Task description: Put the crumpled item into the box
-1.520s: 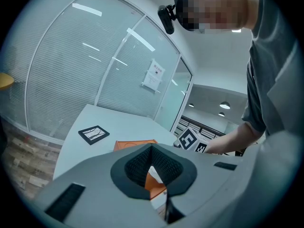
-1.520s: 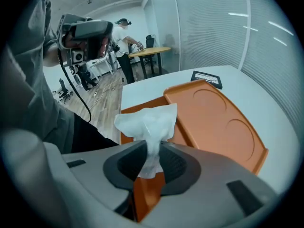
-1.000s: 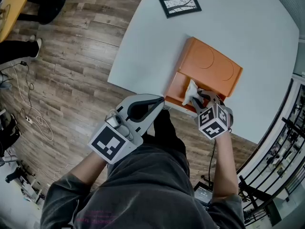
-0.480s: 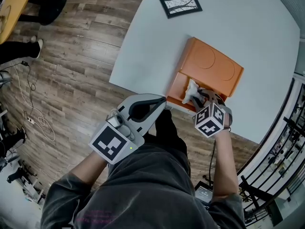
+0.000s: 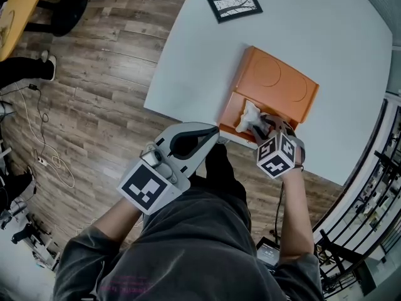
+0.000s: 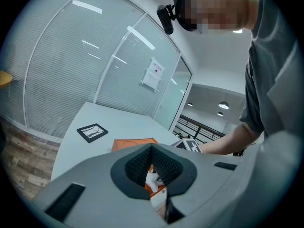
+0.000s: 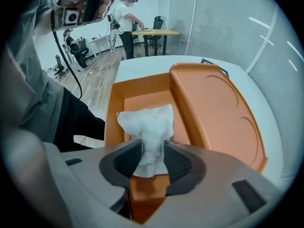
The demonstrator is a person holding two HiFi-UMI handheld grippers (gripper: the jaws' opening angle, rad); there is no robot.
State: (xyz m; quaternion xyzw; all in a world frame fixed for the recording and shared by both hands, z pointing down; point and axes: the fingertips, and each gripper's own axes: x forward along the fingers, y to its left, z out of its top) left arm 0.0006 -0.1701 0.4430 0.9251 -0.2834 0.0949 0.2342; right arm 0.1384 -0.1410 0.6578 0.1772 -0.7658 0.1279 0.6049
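**Letting go over the box**

Start from the box [image 5: 276,83], just ahead of the right tongs [image 5: 263,129], lidded over the far part and open at the near end. Find those tongs in the act of opening, with the crumpled item [image 5: 249,115] between the pads and hanging into that open end. Hard to say from the right gripper view whether the pad tips brush the paper or have let it go; probably free. Open fully, then draw straight back and up, so as not to drag the wad out over the near wall. Wait for it to drop clear before pulling away. Leave the left tongs [image 5: 210,133] alone: closed tip to tip on nothing, held just left of the box's near corner.

Then the stuff itself, from big to small:

- Beyond both tongs, the table [image 5: 188,55]: pale, flat, matt, smooth-looking.
- Under the right tongs, the box again: orange, rigid, likely plastic, with 2 shallow curved lines pressed into the lid and straight upright walls.
- The tongs: grey moulded shells, black ribbed pads, 1 marker cube apiece.
- Between the right pads, the wad: white, thin, creased, paper or tissue by the look, pinched to a narrow neck and fanning out wider ahead of the tips. Expect almost no weight and some spring-back on release.
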